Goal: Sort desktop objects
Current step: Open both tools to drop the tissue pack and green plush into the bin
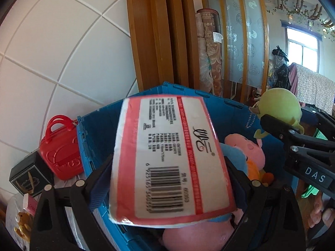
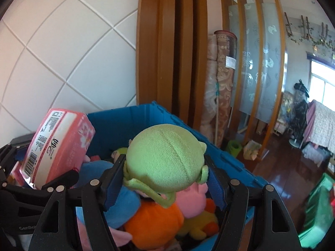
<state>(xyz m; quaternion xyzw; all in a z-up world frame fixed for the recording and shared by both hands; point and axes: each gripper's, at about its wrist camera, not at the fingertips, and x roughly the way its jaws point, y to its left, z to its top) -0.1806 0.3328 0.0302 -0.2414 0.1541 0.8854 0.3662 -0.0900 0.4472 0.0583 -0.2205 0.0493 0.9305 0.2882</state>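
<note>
My left gripper point(image 1: 167, 179) is shut on a pink and white tissue pack point(image 1: 167, 159), barcode side up, tilted over the open blue crate point(image 1: 167, 86). The pack fills most of the left wrist view and hides the crate's middle. In the right wrist view the same pack point(image 2: 58, 146) hangs at the crate's left side. My right gripper point(image 2: 165, 186) is shut on a round green plush toy point(image 2: 165, 156), its blue pads point(image 2: 114, 186) against the toy's sides, above the crate point(image 2: 230, 159). Inside the crate lie several plush toys: a pink pig point(image 1: 249, 148), an orange one point(image 2: 155, 223), a blue one point(image 2: 125, 200).
Left of the crate stand a red toy suitcase point(image 1: 60, 148), a black box point(image 1: 29, 175) and a small bear figure point(image 1: 23, 219). A tiled wall and a wooden door frame point(image 2: 167, 52) rise behind. Rolled rugs point(image 2: 219, 83) lean at the right. A hand point(image 1: 322, 215) shows at the right edge.
</note>
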